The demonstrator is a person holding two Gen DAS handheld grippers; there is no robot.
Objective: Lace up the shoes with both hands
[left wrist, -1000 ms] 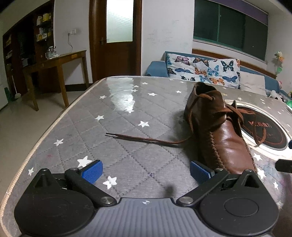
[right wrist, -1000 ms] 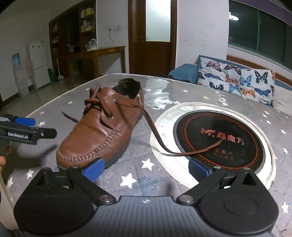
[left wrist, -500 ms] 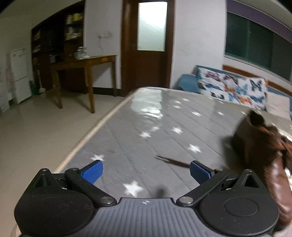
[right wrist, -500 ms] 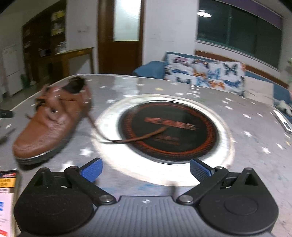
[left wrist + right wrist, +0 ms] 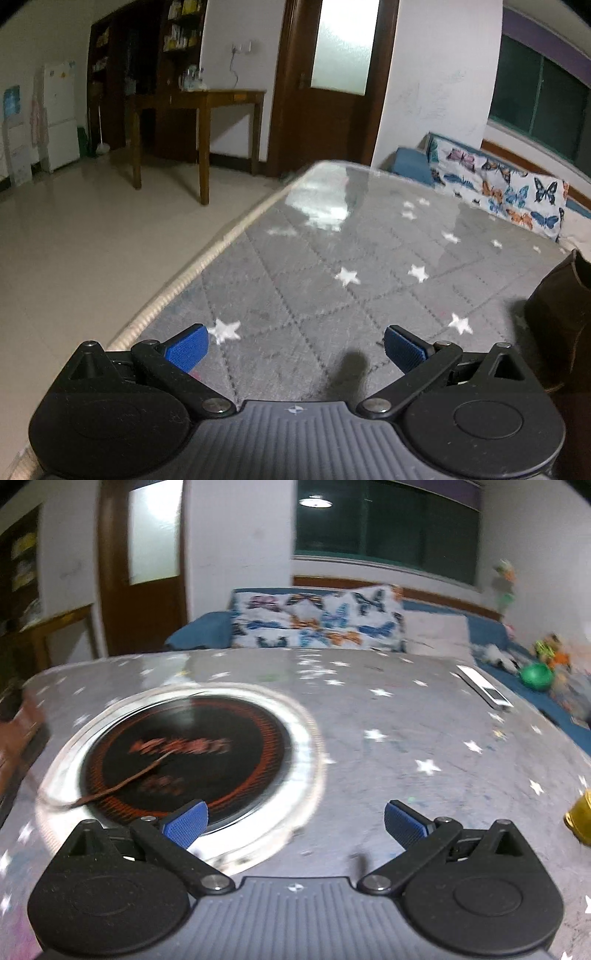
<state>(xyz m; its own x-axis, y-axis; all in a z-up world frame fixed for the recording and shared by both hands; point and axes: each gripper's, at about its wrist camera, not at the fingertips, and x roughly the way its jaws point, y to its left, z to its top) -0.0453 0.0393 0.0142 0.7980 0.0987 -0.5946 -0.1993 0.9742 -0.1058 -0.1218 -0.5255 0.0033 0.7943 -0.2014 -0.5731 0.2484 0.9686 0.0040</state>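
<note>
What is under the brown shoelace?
The shoelace lies loose across the round black cooktop set into the starry gray table cover. The picture is blurry, and the lace's left end runs out of sight toward the shoe.

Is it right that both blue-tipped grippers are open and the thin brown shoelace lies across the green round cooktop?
Not quite. The round cooktop is black with red markings, as the right wrist view shows. The thin brown shoelace does lie across it, and both grippers, left and right, are open.

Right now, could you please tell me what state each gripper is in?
Left gripper: open, holding nothing.
Right gripper: open, holding nothing; the shoelace lies ahead on the round cooktop.
</note>
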